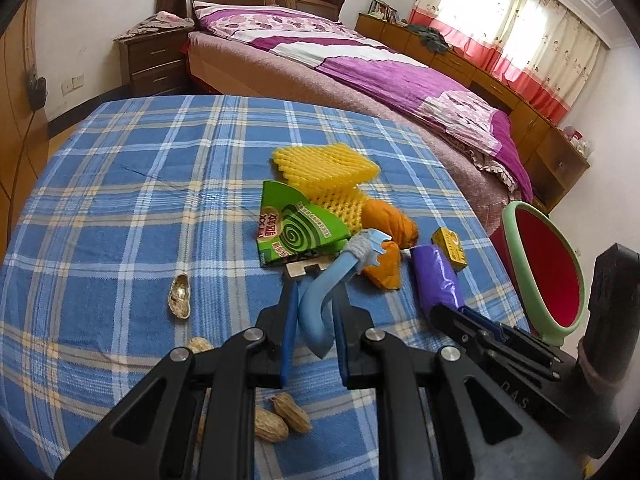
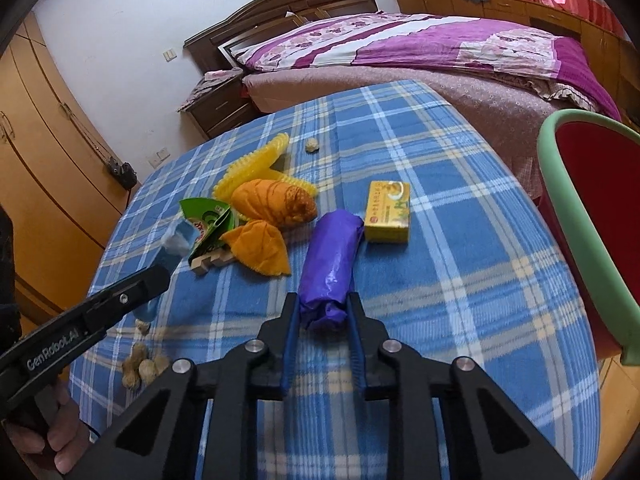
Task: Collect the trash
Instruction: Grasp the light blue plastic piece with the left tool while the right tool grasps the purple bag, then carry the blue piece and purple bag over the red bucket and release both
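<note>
The right gripper (image 2: 323, 314) is clamped on the near end of the purple plastic-wrapped roll (image 2: 329, 270) by the table's right edge, its long axis running away from the fingers, while the left gripper (image 1: 316, 312) pinches a curved blue plastic handle (image 1: 320, 304).

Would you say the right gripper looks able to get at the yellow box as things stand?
Probably not yet: the right gripper has its fingers closed on the purple roll, and the yellow box lies just beyond that roll's far end. Nothing else blocks it once the roll goes.
</note>
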The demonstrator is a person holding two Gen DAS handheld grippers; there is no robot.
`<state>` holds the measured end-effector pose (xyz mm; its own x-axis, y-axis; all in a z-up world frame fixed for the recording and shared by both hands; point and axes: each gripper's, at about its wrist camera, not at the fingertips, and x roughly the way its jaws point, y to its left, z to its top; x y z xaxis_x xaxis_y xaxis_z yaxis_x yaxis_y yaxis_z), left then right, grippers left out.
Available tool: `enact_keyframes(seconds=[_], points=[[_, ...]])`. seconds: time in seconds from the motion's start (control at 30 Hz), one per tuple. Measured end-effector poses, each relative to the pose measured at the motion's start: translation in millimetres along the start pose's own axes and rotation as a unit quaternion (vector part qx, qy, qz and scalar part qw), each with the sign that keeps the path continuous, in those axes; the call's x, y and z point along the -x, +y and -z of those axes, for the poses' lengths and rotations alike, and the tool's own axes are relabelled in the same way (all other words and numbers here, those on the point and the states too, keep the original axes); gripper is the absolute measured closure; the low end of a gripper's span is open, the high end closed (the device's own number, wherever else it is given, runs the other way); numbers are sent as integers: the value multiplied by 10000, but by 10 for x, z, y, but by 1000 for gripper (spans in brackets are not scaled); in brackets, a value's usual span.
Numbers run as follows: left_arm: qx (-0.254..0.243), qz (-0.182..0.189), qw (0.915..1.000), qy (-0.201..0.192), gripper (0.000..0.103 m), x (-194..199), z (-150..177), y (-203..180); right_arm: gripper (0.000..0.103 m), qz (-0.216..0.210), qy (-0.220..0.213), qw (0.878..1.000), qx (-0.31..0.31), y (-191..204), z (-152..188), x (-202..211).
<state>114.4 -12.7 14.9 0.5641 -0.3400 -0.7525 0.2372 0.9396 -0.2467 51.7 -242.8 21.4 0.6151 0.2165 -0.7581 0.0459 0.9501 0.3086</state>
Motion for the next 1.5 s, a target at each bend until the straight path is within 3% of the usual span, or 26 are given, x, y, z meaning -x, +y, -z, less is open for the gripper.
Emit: enact_keyframes(seconds=[0.33, 0.9, 1.5], points=[[-165, 45, 9998, -50, 86, 146, 85, -207, 79, -103, -349, 9993, -92, -81, 189, 461], [-734, 359, 9967, -25, 86, 258, 158, -872, 79, 190, -1203, 9908, -587, -573, 354, 1280], [-1810, 758, 9805, 76, 86, -32, 75, -2013, 79, 722, -1693, 9708, -1541, -1462, 423, 1649]])
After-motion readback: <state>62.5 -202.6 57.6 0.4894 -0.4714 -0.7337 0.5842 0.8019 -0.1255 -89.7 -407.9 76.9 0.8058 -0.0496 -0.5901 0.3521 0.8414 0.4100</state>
